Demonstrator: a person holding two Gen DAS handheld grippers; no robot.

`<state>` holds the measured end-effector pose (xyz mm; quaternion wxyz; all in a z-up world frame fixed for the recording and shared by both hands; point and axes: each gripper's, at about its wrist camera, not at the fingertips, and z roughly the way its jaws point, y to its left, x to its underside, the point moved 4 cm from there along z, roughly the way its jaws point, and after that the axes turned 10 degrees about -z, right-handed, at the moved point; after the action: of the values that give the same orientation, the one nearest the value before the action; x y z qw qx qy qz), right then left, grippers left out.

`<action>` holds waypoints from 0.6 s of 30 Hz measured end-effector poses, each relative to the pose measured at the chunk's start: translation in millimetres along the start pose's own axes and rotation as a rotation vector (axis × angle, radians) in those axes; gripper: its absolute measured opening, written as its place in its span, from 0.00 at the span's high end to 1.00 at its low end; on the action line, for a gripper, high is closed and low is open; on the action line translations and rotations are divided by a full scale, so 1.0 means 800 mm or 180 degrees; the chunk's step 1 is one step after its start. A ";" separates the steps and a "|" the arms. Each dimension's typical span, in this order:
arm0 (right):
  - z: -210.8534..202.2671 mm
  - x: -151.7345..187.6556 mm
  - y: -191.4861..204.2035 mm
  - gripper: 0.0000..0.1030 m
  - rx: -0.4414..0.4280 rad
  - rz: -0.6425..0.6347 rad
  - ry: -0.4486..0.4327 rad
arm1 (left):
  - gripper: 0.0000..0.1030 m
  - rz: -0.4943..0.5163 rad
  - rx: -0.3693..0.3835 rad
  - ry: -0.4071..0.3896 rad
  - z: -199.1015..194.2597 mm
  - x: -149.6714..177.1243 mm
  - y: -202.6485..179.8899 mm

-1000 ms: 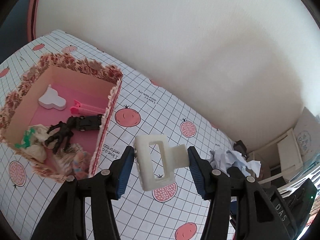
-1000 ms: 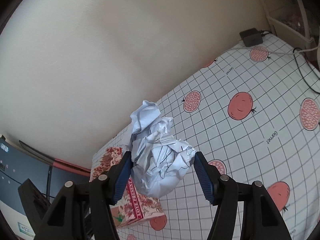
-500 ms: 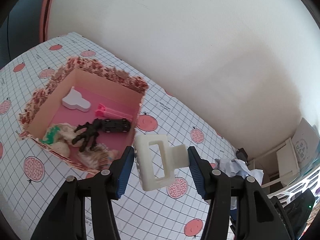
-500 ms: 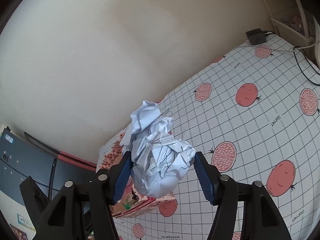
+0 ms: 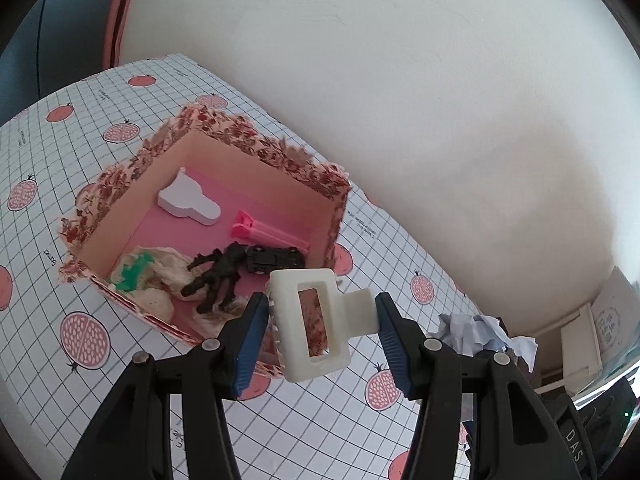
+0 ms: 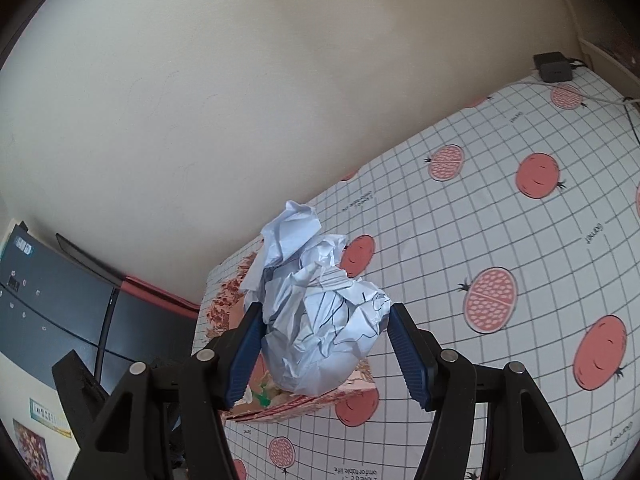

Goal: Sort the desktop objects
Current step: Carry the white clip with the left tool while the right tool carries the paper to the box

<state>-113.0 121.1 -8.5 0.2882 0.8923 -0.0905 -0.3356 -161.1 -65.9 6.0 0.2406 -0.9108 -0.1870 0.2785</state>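
Both your grippers are loaded, above the pomegranate-print tablecloth.

Left wrist view: your left gripper is clamped on a cream plastic hair claw clip, held over the near right corner of the floral-edged pink cardboard box, which holds a white foam shape, a pink stick, a black toy car and a black figure. Right wrist view: your right gripper is clamped on a crumpled ball of white paper, hanging above that box's corner.
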 end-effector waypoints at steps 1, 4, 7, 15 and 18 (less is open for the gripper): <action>0.002 0.000 0.003 0.37 -0.0010 -0.0019 -0.0004 | 0.45 -0.0006 0.0000 -0.0010 -0.001 -0.002 0.002; 0.009 0.001 0.012 0.37 -0.0028 -0.0060 0.0000 | 0.45 -0.0055 -0.0023 -0.0048 -0.004 -0.011 0.014; 0.014 0.002 0.021 0.37 -0.0046 -0.0114 0.0023 | 0.45 -0.0112 -0.0041 -0.0066 -0.006 -0.018 0.025; 0.026 0.011 0.046 0.36 -0.0094 -0.0262 0.0070 | 0.45 -0.0272 -0.0108 -0.0147 -0.013 -0.038 0.059; 0.032 0.013 0.053 0.36 -0.0116 -0.0305 0.0084 | 0.45 -0.0345 -0.0129 -0.0178 -0.017 -0.046 0.072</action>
<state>-120.4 70.9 -5.0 0.2892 0.8945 -0.0379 -0.3388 -169.3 -134.8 -0.3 0.2314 -0.8959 -0.2483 0.2865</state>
